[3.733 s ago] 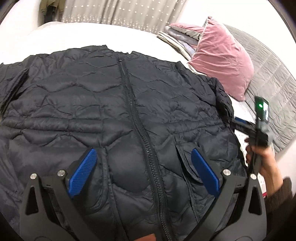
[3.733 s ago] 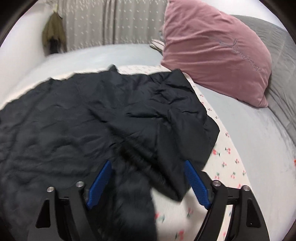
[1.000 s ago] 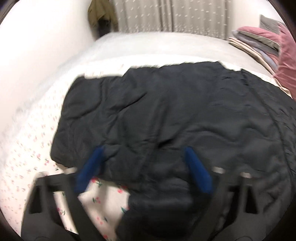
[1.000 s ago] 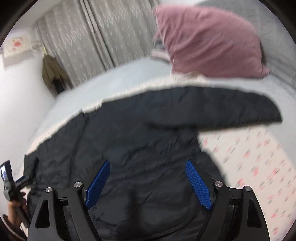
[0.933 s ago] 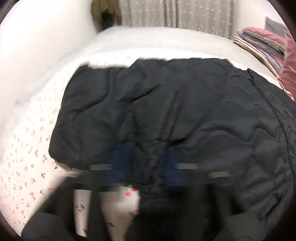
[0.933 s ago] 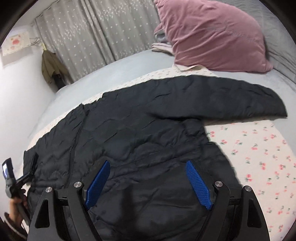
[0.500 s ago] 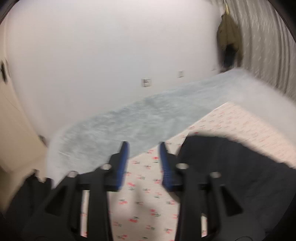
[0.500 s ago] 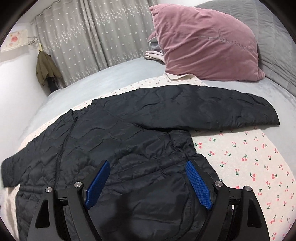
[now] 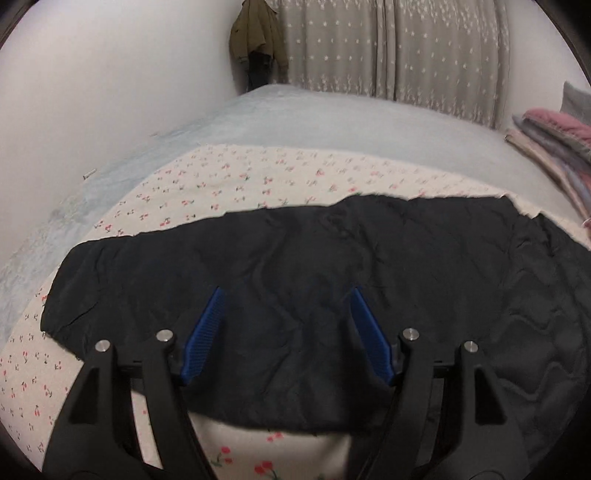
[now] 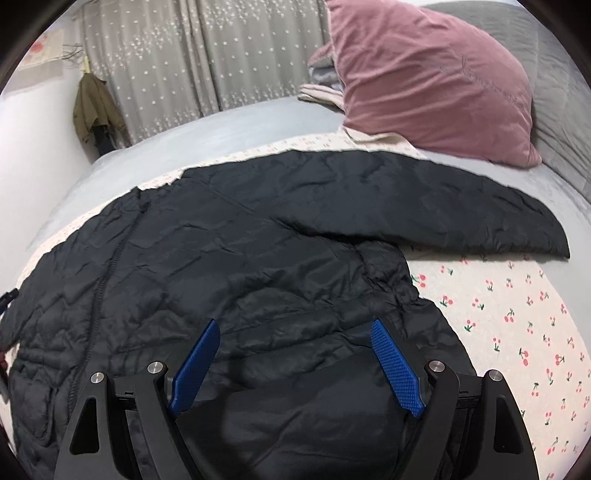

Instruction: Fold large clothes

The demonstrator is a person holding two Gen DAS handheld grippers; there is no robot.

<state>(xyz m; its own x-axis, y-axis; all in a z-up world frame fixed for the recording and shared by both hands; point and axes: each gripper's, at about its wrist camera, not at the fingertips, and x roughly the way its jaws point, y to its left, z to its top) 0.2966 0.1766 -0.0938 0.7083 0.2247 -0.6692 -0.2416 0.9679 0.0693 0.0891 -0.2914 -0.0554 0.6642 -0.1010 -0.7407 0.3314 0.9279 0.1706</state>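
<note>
A black quilted jacket (image 10: 258,258) lies flat, front up, on a cherry-print sheet (image 10: 517,314). Its zipper (image 10: 107,273) runs down the left part of the right wrist view. One sleeve (image 10: 443,210) stretches out to the right toward the pink pillow. The other sleeve (image 9: 258,258) lies spread out in the left wrist view. My left gripper (image 9: 286,295) is open and empty just above that sleeve. My right gripper (image 10: 293,325) is open and empty above the jacket's lower right side.
A pink pillow (image 10: 424,74) and folded bedding (image 10: 321,88) lie at the head of the grey bed (image 9: 332,122). A wall (image 9: 92,74) runs along the left. Curtains (image 9: 388,48) and a hanging olive coat (image 9: 258,33) are at the back.
My left gripper swung away to the wall side, then came back over the outstretched left sleeve and opened wider. My right gripper stayed open and drew slightly closer to the jacket.
</note>
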